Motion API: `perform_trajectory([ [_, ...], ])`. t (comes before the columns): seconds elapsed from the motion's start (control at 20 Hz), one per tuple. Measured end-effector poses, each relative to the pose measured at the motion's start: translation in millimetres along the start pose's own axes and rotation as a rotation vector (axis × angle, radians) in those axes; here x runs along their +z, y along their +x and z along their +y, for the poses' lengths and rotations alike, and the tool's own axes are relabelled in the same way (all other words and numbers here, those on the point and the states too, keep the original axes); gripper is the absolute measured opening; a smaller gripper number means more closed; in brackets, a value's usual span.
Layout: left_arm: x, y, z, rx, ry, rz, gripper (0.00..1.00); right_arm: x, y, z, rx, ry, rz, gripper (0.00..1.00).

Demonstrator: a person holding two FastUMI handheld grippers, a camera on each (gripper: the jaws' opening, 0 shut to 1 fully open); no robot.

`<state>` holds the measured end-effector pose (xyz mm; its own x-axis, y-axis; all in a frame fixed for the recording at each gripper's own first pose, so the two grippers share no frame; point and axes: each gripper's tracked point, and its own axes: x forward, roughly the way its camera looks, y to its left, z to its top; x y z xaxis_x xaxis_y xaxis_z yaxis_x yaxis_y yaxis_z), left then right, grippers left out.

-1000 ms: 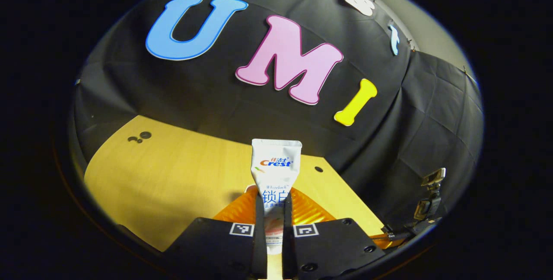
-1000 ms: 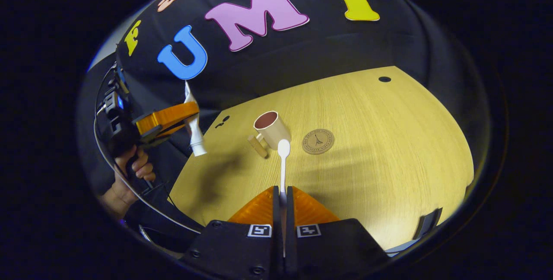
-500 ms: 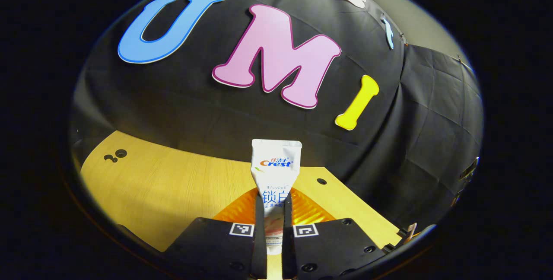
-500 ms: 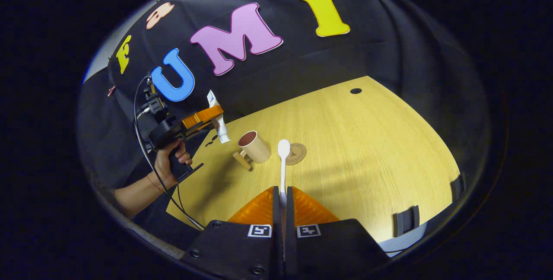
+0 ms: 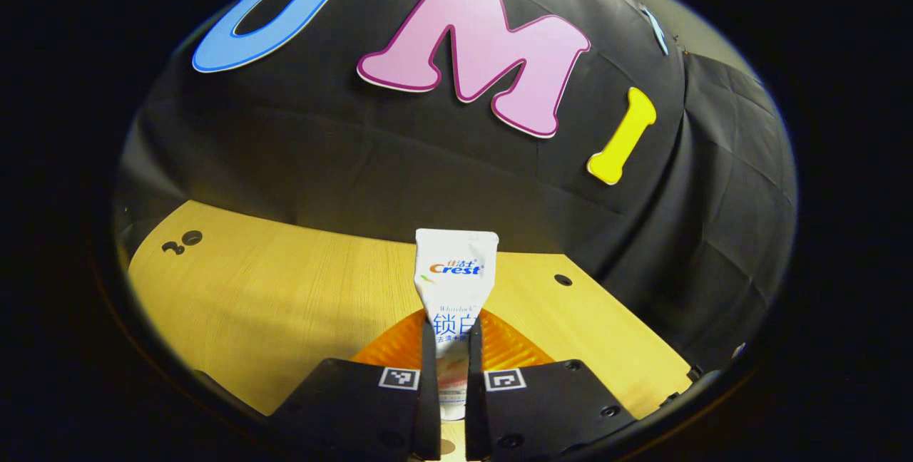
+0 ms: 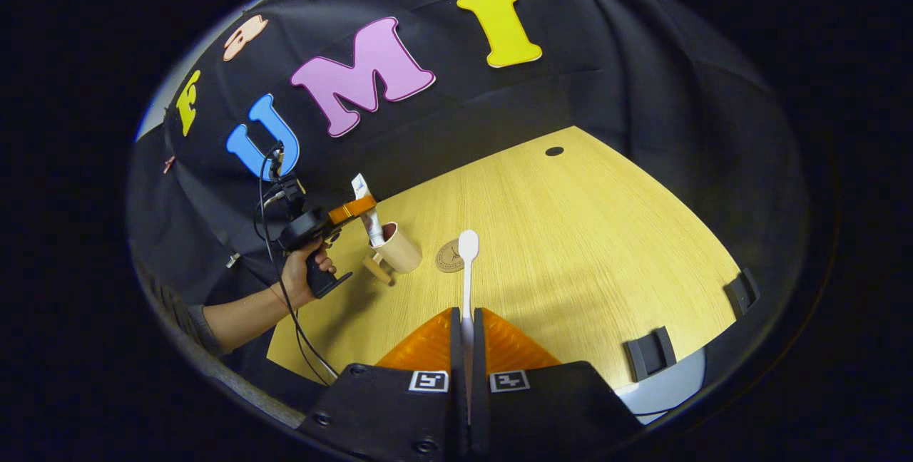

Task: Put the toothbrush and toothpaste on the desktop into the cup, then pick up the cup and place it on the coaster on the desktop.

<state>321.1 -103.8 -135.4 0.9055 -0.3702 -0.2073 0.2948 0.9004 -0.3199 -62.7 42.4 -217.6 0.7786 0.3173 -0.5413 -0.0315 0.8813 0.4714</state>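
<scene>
A white toothpaste tube [image 5: 455,291] stands upright between the fingers of my left gripper [image 5: 449,366], which is shut on it. In the right gripper view that left gripper [image 6: 353,207] hangs over the tan cup [image 6: 397,248], with the toothpaste tube [image 6: 367,211] pointing cap-down at the cup's mouth. The cup has a wooden handle and stands on the desk left of the round cork coaster [image 6: 449,257]. My right gripper [image 6: 467,337] is shut on the white toothbrush [image 6: 467,273], whose head points forward over the desk.
The yellow wooden desk [image 6: 570,248] has a cable hole [image 6: 554,151] at the back and two black clips [image 6: 649,353] at its near right edge. A person's hand [image 6: 303,273] holds the left gripper at the desk's left side.
The left gripper carried the toothpaste rightward until it stands over the cup. My right gripper drew back and up, so the cup and coaster look smaller.
</scene>
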Motion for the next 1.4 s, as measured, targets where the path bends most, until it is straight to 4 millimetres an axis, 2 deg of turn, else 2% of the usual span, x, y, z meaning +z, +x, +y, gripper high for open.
perform_trajectory([
  [0.25,-12.8,7.7,-0.5,0.005,0.037,0.021,0.20,-5.3,-0.5,-0.9,-0.006,0.009,0.001,0.06],
  [0.45,-26.2,4.8,3.2,0.007,0.024,0.057,0.25,-7.8,-2.5,1.1,-0.004,0.011,0.007,0.06],
  [0.7,-52.3,-7.9,3.4,-0.002,0.012,0.111,0.30,-9.2,-4.1,1.8,-0.009,0.018,0.001,0.06],
  [0.75,-52.9,-11.7,0.3,-0.014,0.014,0.104,0.23,-9.9,-3.5,2.8,-0.009,0.018,0.001,0.06],
  [0.8,-53.2,-13.2,0.1,-0.010,0.023,0.106,0.31,-10.6,-3.0,3.5,-0.011,0.018,0.001,0.06],
  [0.9,-52.6,-16.6,-1.7,-0.007,0.043,0.116,0.63,-10.6,-2.3,5.3,-0.007,0.021,0.000,0.06],
  [0.95,-52.8,-17.3,-2.2,-0.005,0.049,0.122,0.56,-10.7,-2.7,6.7,-0.002,0.023,0.000,0.06],
  [1.1,-53.8,-26.5,1.4,0.016,0.072,0.133,0.63,-5.8,0.5,20.0,0.024,0.024,-0.010,0.06],
  [1.2,-47.3,-38.0,4.8,0.034,0.099,0.119,0.64,0.0,5.0,32.6,0.050,0.022,-0.019,0.06],
  [1.4,-31.5,-78.9,1.0,0.034,0.125,0.093,0.64,13.7,24.2,64.5,0.130,0.001,-0.033,0.06],
])
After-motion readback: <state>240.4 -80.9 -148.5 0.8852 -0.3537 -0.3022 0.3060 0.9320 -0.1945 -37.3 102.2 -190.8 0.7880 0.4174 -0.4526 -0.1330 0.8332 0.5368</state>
